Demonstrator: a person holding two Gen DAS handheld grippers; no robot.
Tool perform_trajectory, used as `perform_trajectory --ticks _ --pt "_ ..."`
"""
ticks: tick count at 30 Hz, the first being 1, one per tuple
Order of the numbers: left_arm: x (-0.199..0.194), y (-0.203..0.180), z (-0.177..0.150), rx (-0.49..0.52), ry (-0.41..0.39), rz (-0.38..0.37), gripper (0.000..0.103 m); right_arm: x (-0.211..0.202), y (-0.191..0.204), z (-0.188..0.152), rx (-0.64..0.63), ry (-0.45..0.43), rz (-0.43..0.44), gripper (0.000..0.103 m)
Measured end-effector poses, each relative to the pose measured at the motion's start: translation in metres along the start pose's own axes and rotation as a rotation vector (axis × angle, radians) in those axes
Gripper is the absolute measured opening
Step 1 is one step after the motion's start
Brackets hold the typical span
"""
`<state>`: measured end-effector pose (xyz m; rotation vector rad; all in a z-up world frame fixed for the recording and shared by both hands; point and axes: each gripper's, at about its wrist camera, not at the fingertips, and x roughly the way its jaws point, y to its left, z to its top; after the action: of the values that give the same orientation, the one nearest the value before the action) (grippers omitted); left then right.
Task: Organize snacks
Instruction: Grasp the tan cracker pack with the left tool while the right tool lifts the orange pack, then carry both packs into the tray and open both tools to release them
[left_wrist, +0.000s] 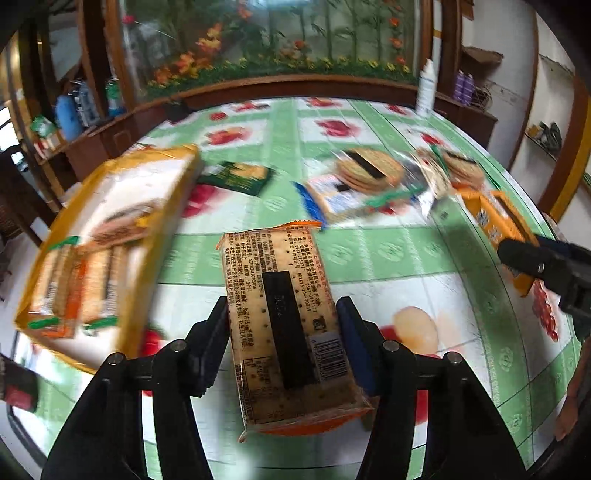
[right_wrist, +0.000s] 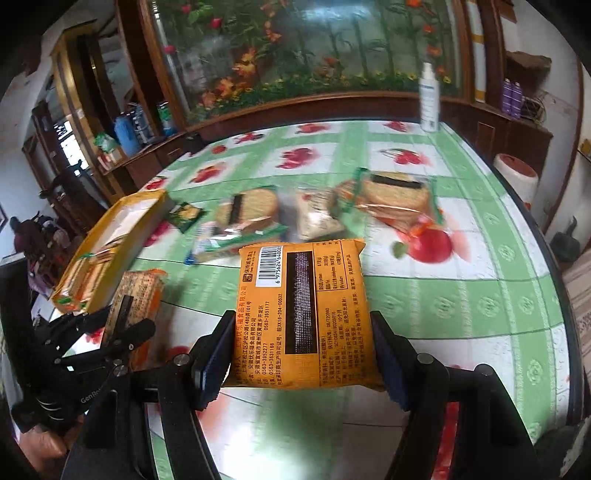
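My left gripper (left_wrist: 282, 332) was clamped on a clear cracker pack (left_wrist: 286, 325) with orange ends, its pads pressed to both long sides, and the pack was lifted above the tablecloth (left_wrist: 406, 254). My right gripper (right_wrist: 303, 350) was clamped the same way on an orange snack packet (right_wrist: 301, 317), barcode up.

Only the left wrist view showed what lay inside the yellow box (left_wrist: 107, 236) at ten o'clock: several cracker packs stood in its near end. The right wrist view caught that box (right_wrist: 110, 243) at nine o'clock, its contents mostly hidden, but it alone showed the left gripper (right_wrist: 122, 317) from the side, and a red-and-white stool (right_wrist: 517, 177) beyond the table at two o'clock. Loose round-cracker bags (right_wrist: 395, 195) lay at twelve, blurred.
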<state>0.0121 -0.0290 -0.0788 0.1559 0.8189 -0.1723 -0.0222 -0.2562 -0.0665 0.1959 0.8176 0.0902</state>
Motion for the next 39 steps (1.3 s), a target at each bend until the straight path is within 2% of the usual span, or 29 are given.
perform_trajectory --ticks 12,27,35,39 --pt "-0.017 0.072 0.005 -0.124 -0.063 0.083 0.056 0.025 0.068 0.009 -0.077 0.026 0.102 0.071" --pt "-0.005 0.144 0.005 -0.248 -0.044 0.152 0.056 0.054 0.159 0.03 -0.2 0.049 0.211 0.071" --pt "0.004 0.182 0.013 -0.3 -0.038 0.201 0.056 0.078 0.212 0.054 -0.255 0.036 0.294 0.071" --pt "0.016 0.204 0.015 -0.344 -0.022 0.2 0.056 0.092 0.235 0.067 -0.271 0.035 0.322 0.071"
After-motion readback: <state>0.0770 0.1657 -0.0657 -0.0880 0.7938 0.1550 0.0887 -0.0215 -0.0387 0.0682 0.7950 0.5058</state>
